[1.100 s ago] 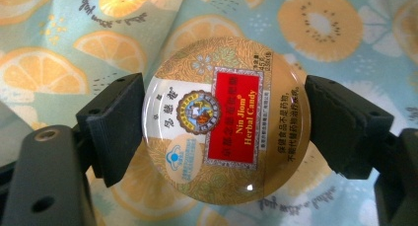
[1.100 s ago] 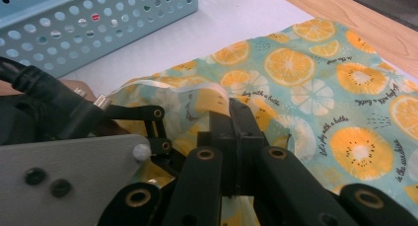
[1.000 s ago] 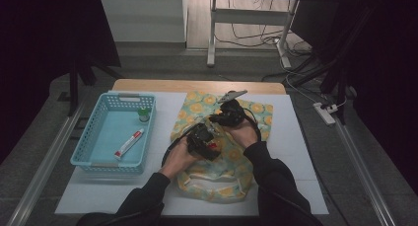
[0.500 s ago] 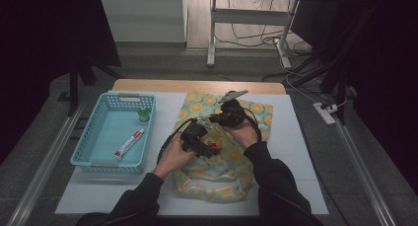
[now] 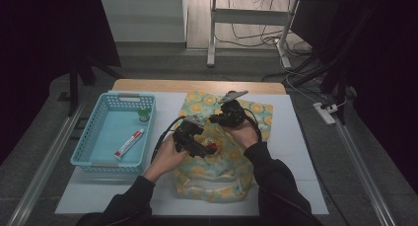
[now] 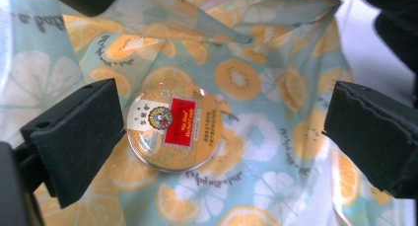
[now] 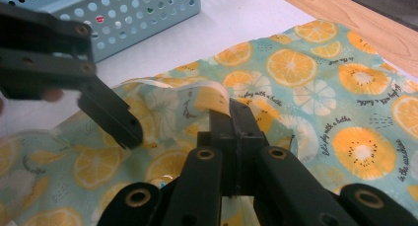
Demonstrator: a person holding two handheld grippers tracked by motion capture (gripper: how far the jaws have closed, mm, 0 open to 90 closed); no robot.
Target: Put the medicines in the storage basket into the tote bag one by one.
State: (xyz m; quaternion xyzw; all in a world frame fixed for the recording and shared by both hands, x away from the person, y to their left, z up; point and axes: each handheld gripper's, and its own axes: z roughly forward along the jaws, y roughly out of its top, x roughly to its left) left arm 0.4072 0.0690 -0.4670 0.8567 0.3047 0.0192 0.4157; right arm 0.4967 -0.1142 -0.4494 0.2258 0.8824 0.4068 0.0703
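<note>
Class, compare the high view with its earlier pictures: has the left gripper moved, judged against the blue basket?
Yes. The left gripper has drawn back left, toward the blue basket; its jaws have just been opening, with the round tin lying loose between them.

A glossy metal tin [image 6: 172, 126] is seen at frame centre on matt printed cloth [image 6: 276, 122]; a perforated plastic basket [image 5: 98, 137] sits left on a smooth white surface [image 5: 296, 152].

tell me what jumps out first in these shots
A round gold tin with a red label lies inside the orange-slice print bag at mid-table, between the left gripper's wide-open jaws, which have just been opening. The right gripper pinches the bag's rim up, and a blue basket sits to the left.
</note>
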